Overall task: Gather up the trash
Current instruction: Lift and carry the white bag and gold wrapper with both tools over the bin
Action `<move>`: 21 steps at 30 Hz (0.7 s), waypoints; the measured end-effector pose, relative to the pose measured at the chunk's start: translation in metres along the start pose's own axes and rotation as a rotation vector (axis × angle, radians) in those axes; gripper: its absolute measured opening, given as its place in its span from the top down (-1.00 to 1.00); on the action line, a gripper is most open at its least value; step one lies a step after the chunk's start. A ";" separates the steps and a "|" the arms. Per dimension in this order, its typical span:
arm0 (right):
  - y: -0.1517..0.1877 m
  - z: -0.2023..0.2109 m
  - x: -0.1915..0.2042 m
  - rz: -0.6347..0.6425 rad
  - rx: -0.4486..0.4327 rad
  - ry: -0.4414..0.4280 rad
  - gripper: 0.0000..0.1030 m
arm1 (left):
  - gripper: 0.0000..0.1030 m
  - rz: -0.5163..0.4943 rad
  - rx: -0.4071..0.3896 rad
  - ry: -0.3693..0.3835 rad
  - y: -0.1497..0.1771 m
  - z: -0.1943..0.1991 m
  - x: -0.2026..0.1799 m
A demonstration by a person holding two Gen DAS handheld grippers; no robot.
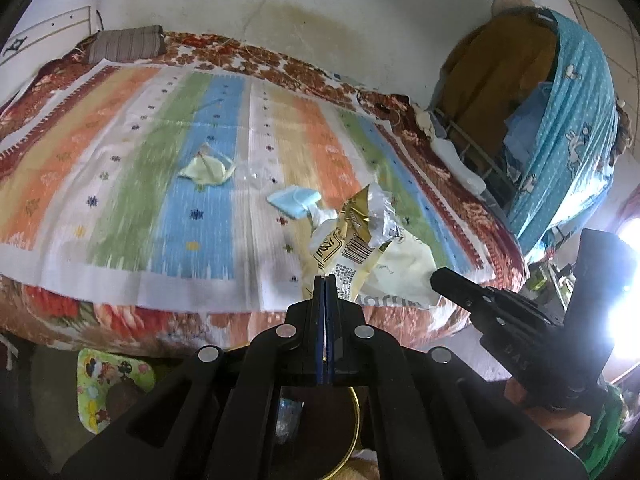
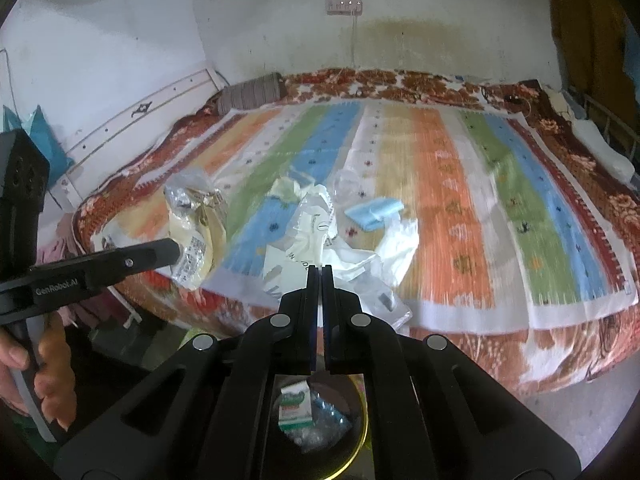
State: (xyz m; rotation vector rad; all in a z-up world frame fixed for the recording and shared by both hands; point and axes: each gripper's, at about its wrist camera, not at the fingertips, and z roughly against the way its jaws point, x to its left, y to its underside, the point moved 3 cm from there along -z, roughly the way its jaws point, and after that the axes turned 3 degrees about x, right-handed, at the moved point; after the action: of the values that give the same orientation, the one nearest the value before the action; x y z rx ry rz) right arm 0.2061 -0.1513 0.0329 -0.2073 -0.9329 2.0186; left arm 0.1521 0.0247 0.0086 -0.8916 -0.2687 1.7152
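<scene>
My left gripper [image 1: 326, 278] and right gripper [image 2: 320, 268] sit close side by side at the near bed edge, each carrying trash that blocks the view ahead: gold wrapper [image 1: 352, 236] on left, white plastic bag [image 2: 340, 240] on right. Beyond them the striped blanket [image 1: 120, 168] is mostly open; only a blue mask [image 1: 294, 202] and pale yellow wrapper [image 1: 206, 170] lie mid-bed. Wall [image 2: 280, 32] closes the far side. A gold-rimmed bin [image 2: 362, 420] sits directly below, mouth partly hidden by my grippers.
</scene>
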 end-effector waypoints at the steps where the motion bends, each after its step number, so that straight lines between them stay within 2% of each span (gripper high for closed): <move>1: 0.004 -0.001 0.001 0.000 0.008 0.000 0.98 | 1.00 0.000 0.005 -0.001 0.004 0.000 0.000; 10: 0.040 -0.001 0.008 -0.031 0.064 -0.004 0.98 | 1.00 0.027 0.041 -0.001 0.035 0.001 0.000; 15: 0.065 -0.012 0.013 -0.037 0.139 -0.011 0.98 | 1.00 0.063 0.100 0.001 0.053 -0.006 0.004; 21: 0.090 -0.027 0.019 -0.034 0.227 0.004 0.98 | 1.00 0.078 0.170 -0.043 0.070 -0.018 0.007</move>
State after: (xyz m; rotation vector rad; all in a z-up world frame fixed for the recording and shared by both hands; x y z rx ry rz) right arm 0.1484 -0.1523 -0.0439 -0.0699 -0.6924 2.0724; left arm 0.1128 0.0024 -0.0486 -0.7493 -0.1159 1.8016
